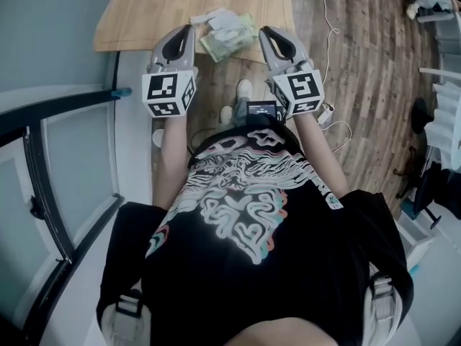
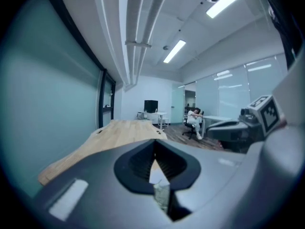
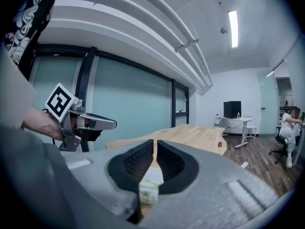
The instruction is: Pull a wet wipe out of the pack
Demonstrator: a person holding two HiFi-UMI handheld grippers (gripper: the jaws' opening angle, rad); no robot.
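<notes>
Beyond our black patterned shirt [image 1: 252,215], the grey left gripper [image 1: 191,29] and right gripper [image 1: 263,31], both closed on nothing, flank the soft green wipe pack [image 1: 229,40] on the wooden table [image 1: 151,6].

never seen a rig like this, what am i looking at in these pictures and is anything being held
No robot: a person in a black patterned t-shirt holds grey tongs in each hand, each with a black-and-white marker cube. The top-down picture comes from a head camera; the other two from cameras riding on the left tongs and right tongs. On the light wooden table lies a pale green wet wipe pack with white crumpled wipes beside it. Both tongs are shut and hold nothing.
</notes>
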